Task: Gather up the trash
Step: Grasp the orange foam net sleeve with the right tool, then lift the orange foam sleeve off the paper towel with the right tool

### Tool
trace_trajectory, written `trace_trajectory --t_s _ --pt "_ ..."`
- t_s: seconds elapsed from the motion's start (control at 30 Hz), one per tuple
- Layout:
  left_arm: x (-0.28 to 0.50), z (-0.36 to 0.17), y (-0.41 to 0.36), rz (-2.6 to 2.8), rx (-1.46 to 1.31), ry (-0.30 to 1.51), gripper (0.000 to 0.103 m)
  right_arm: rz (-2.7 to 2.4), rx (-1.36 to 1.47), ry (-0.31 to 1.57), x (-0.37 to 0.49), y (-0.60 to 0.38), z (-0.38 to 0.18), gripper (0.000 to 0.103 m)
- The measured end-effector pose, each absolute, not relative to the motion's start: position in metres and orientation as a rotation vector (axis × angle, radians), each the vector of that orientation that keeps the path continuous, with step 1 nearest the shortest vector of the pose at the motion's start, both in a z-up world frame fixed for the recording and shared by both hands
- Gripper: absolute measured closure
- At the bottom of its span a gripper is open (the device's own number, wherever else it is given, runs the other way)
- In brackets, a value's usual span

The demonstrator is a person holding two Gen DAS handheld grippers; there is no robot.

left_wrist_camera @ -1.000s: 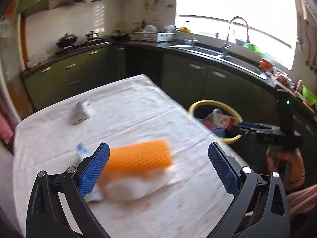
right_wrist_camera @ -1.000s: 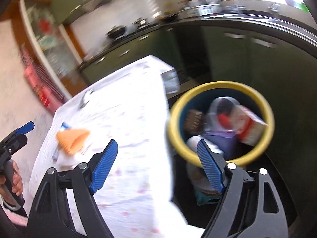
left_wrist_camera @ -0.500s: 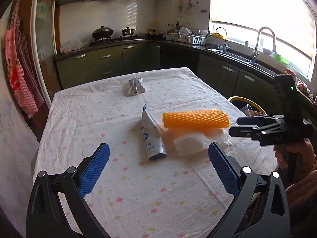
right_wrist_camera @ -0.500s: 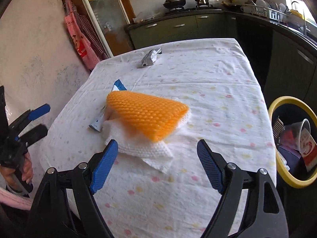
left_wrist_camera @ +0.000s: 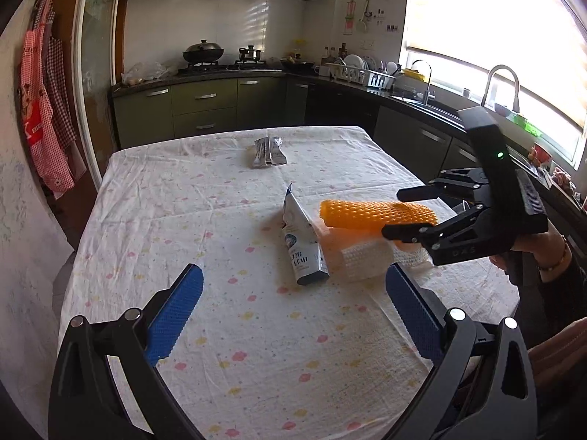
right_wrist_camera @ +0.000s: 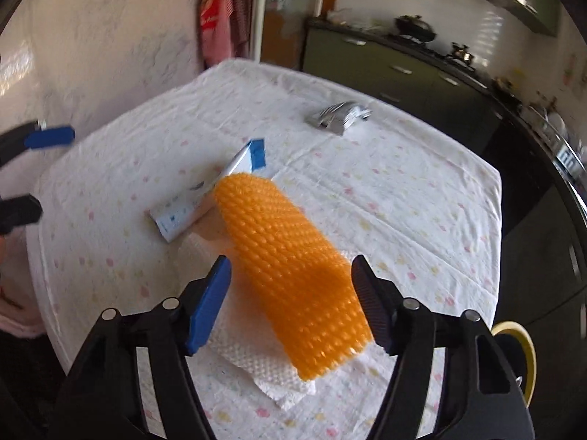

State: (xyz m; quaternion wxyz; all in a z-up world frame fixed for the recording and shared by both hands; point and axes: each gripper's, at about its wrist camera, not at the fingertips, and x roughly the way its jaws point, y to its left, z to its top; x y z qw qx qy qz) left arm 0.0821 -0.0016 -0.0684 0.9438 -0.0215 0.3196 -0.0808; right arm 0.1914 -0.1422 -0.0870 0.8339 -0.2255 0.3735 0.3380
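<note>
Nearest the right wrist camera, the right gripper (right_wrist_camera: 290, 293) straddles the near end of the orange foam sleeve (right_wrist_camera: 293, 275). Its jaws have just been closing, with the sleeve between them. Gaps appear to remain on both sides, so the pads seem not yet to press, though blur at the right pad leaves that uncertain. The approach from above the sleeve's long axis suits a pinch across its narrow width.

Under the sleeve lies a white foam net (right_wrist_camera: 256, 359), touching it. Both rest on the tablecloth (left_wrist_camera: 183, 201). Just beyond the sleeve's far end lies a flattened white and blue carton (right_wrist_camera: 205, 201), partly tucked beneath it. Well beyond the sleeve, toward the table's far edge, sits a crumpled silver wrapper (left_wrist_camera: 269, 152).

The left gripper (left_wrist_camera: 291, 315) hangs over the table short of the sleeve, jaws wide apart and empty. It is aimed roughly at the carton, plausibly as its next pick.

The yellow-rimmed bin (right_wrist_camera: 517, 341) stands off the table edge past the sleeve's near end, which probably explains gripping from this side.
</note>
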Motion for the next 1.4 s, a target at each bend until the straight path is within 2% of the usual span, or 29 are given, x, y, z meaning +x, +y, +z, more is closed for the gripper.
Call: trace_trajectory --t_s 0.17,0.4,0.47,0.8,0.97,1.17,1.4 --pt "0.083 -0.069 -0.005 -0.171 -0.037 0.654 0.005 0.705 -0.492 0.813 0.196 -0.145 -0.093 0.071" --pt "0.085 -0.074 -0.012 -0.181 -0.027 0.672 0.005 0.750 -0.235 0.858 0.210 -0.177 -0.076 0.082" --pt "0.085 -0.074 -0.014 -0.183 -0.023 0.673 0.005 0.746 -0.178 0.863 0.213 -0.183 -0.073 0.088" --pt "0.084 -0.070 -0.021 -0.201 -0.011 0.666 0.005 0.658 -0.057 0.773 0.204 -0.228 -0.038 0.090" --pt "0.085 -0.072 -0.025 -0.211 -0.008 0.674 0.005 0.488 0.018 0.725 0.204 -0.294 -0.024 0.090" --pt "0.092 -0.072 -0.034 -0.232 -0.010 0.689 0.005 0.318 0.147 0.716 0.210 -0.376 -0.036 0.090" --pt "0.101 -0.067 -0.066 -0.346 0.016 0.687 0.005 0.484 0.225 0.686 0.207 -0.355 -0.035 0.090"
